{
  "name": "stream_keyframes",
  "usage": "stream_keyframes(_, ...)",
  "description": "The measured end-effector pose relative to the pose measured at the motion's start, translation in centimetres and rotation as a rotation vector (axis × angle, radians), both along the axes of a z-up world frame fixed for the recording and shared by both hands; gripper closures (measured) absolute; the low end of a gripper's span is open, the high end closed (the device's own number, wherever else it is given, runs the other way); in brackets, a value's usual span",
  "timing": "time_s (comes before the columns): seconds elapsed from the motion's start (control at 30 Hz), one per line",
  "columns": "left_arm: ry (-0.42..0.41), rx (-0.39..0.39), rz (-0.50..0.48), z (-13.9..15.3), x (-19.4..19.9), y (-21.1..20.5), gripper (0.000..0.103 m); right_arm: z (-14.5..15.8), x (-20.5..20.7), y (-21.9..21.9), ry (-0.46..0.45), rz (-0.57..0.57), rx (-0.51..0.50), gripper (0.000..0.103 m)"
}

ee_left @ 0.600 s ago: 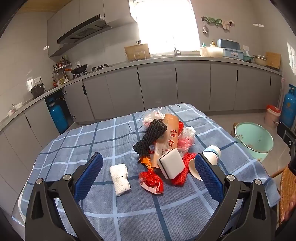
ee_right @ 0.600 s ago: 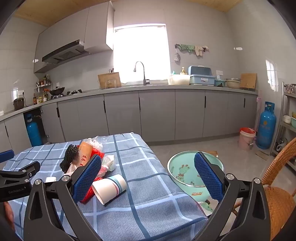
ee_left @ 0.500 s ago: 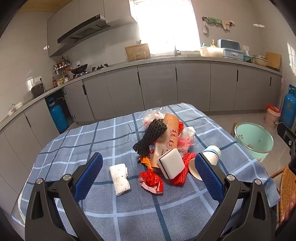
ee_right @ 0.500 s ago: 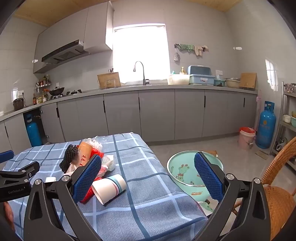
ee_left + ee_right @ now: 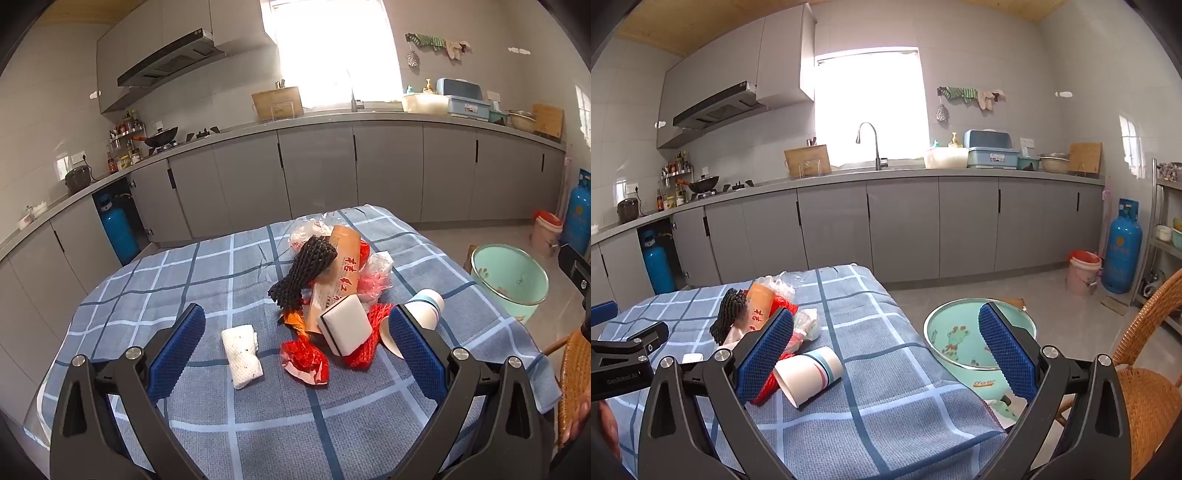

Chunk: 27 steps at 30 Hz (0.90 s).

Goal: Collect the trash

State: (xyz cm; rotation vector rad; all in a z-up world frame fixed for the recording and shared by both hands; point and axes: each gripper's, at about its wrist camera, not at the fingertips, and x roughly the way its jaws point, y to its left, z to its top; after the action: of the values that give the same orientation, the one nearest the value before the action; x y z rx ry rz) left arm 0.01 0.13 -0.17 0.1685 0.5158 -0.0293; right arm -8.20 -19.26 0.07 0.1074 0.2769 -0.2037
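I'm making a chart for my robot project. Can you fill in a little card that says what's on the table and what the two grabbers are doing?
Surface: blue checked tablecloth
Pile: black foam net, orange wrapper, white sponge, red mesh
Apart from the pile: white folded wipe
On its side: paper cup
Beside the table: green basin
Left gripper: jaws wide, holding nothing
Right gripper: jaws wide, holding nothing

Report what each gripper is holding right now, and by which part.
Nothing is held. The left gripper and the right gripper are both open, fingers clear of the trash pile and the paper cup.
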Motion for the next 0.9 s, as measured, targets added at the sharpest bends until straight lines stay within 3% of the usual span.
stream_keyframes(0.9, 0.003, -0.007, 0.014, -0.21, 0.04, 0.43, 0.005, -0.2, 0.07, 0.21, -0.005, -0.001, 0.001, 0.004)
